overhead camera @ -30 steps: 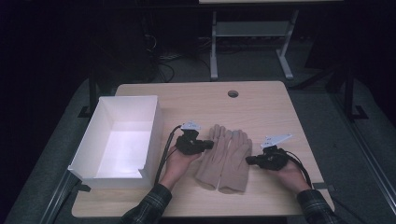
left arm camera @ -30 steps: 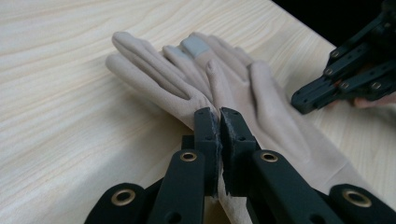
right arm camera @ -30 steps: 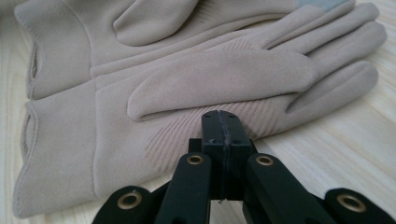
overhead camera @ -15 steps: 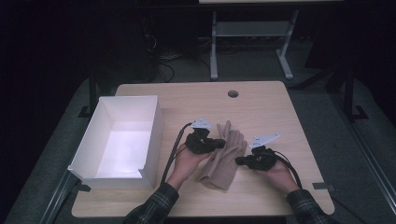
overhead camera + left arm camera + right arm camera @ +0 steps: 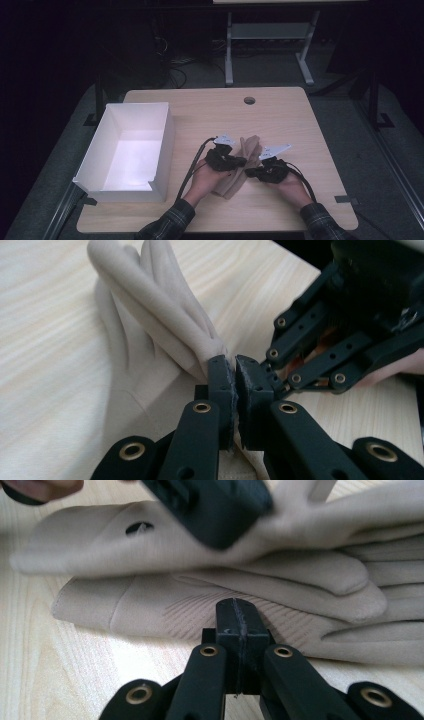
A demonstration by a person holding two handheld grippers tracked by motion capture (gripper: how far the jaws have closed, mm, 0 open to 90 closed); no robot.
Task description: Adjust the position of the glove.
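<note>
On a wooden table (image 5: 280, 115), a white box (image 5: 131, 147) stands at left. Beige gloves (image 5: 243, 165) lie near centre between both hands. The left gripper (image 5: 239, 161) pinches glove fabric; the right gripper (image 5: 251, 172), jaws pressed together, holds nothing.

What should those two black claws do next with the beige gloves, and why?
Probably carry the raised glove the rest of the way over the flat glove and let go. The left gripper is shut on the raised glove's edge and holds it up, half folded across, while the right gripper, jaws shut, rests at the lower glove's edge. The white box stands open nearby.
</note>
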